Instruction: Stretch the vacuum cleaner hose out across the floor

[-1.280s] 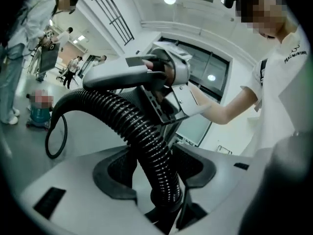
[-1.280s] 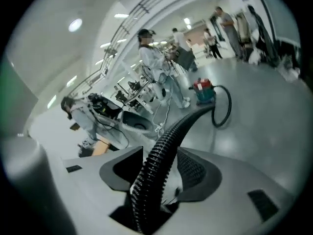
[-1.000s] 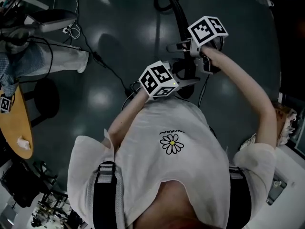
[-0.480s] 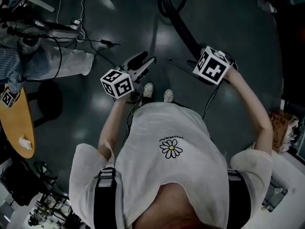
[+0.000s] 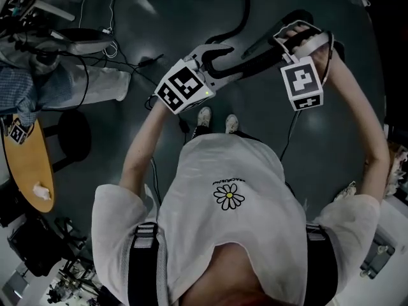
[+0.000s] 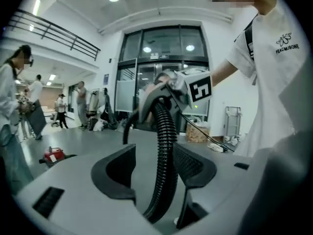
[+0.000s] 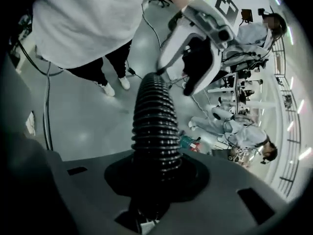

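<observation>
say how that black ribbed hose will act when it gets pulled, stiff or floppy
Probably floppy: the hose curves down toward the floor rather than holding a straight line. Its ribbed wall likely stretches when pulled and gives a decent grip, so it is not very slippery. It looks hollow and thin, so it is probably light for its length.

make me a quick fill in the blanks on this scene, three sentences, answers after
1. A black ribbed ___ spans from the left gripper to the right gripper.
2. In the left gripper view it passes ___ the two fingers, which stand apart.
3. In the head view, two white ___ stand on the dark floor.

Answers: hose; between; shoes.

The right gripper's fingers have just been closing, with the hose between them.
</observation>
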A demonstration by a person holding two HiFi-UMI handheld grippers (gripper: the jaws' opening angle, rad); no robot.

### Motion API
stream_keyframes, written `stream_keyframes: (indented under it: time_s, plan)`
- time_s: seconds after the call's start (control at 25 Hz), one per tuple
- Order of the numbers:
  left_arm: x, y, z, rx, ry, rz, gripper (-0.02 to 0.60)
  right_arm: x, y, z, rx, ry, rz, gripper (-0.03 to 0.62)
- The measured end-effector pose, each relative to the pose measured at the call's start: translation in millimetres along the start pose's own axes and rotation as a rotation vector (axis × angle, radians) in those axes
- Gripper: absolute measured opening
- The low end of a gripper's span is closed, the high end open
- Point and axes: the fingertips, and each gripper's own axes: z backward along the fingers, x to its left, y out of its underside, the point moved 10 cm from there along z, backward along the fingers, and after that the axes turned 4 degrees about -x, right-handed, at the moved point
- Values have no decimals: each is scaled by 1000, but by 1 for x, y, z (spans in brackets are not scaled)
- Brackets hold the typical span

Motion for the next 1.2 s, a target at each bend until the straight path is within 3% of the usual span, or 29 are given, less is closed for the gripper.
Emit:
stream_keyframes:
  time_s: [0.12, 0.2, 0.24, 0.32, 0.44, 0.52, 0.6, 0.68, 0.76, 0.96, 1.08, 1.16, 1.2]
  plan:
    - [-1, -7, -11, -10, 146, 140, 222, -7, -3, 28, 39, 110, 55, 129]
    - [-2, -15, -10, -51, 269, 243, 222, -12, -10, 47, -5, 192, 22, 129]
    - [-5, -21, -11, -62, 318, 249, 222, -16, -16, 55, -41, 236, 1, 129]
    - [-16, -36, -20, -47, 374, 178, 222, -20, -29, 67, -89, 291, -11, 129]
    - [-48, -46, -49, 49, 517, 59, 221, -14, -48, 76, -98, 288, 32, 129]
    - [-62, -46, -58, 29, 655, 123, 216, -7, -48, 76, -116, 253, 56, 130]
    - [-63, -46, -57, -74, 722, 268, 112, -4, -37, 78, -163, 250, 23, 130]
    - [-67, -49, -59, -141, 759, 391, 112, 1, -24, 81, -200, 244, -40, 132]
    - [-76, -48, -64, -152, 779, 438, 112, 14, -19, 84, -227, 250, -74, 132]
    - [-90, -46, -64, -191, 740, 358, 112, 29, -19, 99, -295, 395, 33, 135]
    - [-90, -48, -60, -221, 745, 357, 112, 31, -14, 106, -329, 458, 68, 149]
    - [-88, -42, -55, -246, 736, 404, 112, 35, 4, 115, -311, 507, -21, 169]
    - [-85, -35, -49, -277, 712, 459, 112, 37, 25, 123, -270, 561, -150, 167]
